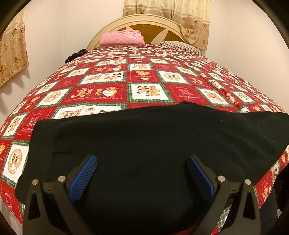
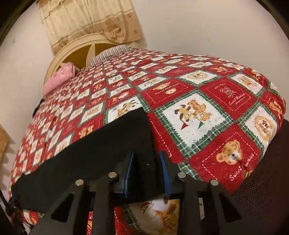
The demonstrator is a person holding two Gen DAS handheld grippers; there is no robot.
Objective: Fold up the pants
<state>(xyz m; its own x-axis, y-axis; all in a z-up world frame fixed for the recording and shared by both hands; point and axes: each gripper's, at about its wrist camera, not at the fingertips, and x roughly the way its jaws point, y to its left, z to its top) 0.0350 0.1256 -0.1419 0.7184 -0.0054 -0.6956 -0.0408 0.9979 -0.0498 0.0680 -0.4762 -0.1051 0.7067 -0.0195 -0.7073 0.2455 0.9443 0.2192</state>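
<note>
Black pants [image 1: 144, 144] lie across the quilted bed [image 1: 144, 81]; your left gripper [image 1: 141, 159] hangs spread wide above them, your right gripper [image 2: 146, 155] half closed around their edge, pads apart.

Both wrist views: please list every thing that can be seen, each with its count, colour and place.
pants: one, black, spread flat across the near edge of the bed
quilt: one, red, white and green with bear pictures, covering the bed
pink blanket: one, folded, at the headboard
striped pillow: one, grey-white, beside the pink blanket
headboard: one, cream and brown, at the wall
curtains: beige with floral print, behind the headboard
left tool: black with blue pads, open over the pants
right tool: black with blue pads, narrowed around the pants' edge
</note>
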